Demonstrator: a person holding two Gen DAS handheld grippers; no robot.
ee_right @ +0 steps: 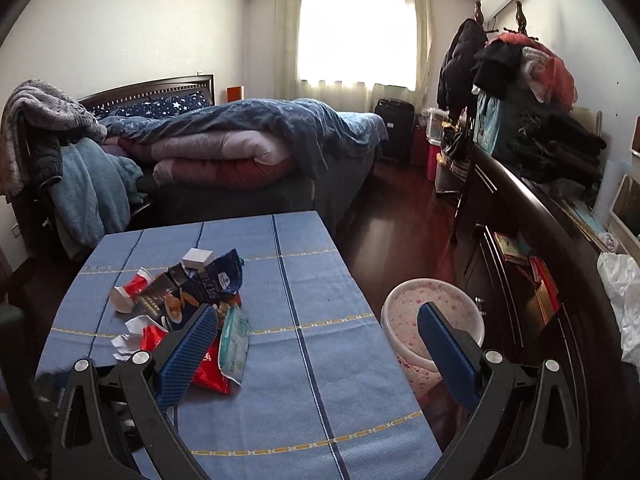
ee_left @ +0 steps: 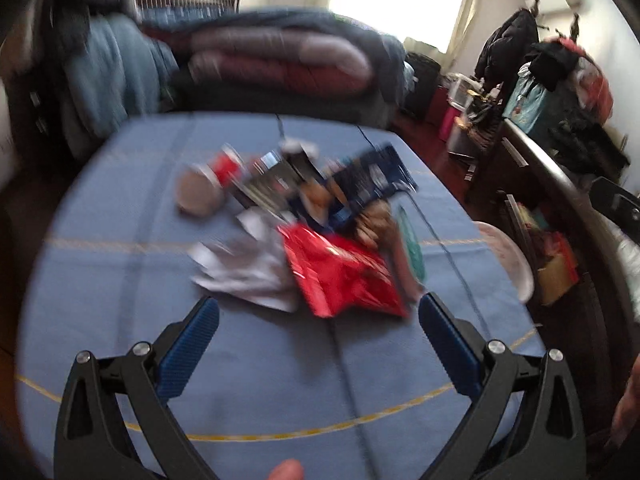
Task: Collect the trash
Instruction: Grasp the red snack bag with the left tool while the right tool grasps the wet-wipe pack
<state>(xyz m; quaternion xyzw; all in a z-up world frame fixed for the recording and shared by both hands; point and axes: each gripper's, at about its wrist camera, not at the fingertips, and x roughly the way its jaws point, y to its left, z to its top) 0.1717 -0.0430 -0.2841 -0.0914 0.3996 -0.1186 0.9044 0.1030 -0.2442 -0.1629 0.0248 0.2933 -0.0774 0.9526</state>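
Daylight from curtained window [ee_right: 356, 28], blown out white in both views. Room dim elsewhere; sheen on wooden floor [ee_right: 384, 232]. Left wrist view heavily motion-blurred, trash pile [ee_left: 304, 232] smeared. Right wrist view sharp. Fisheye bending, dark vignette at corners.

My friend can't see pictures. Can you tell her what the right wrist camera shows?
The open right gripper hovers over a blue tablecloth holding a pile of wrappers. A pink speckled bin stands beside the table, with a bed behind.

Left tool [ee_left: 318, 306] and right tool [ee_right: 316, 316], jaws wide apart.
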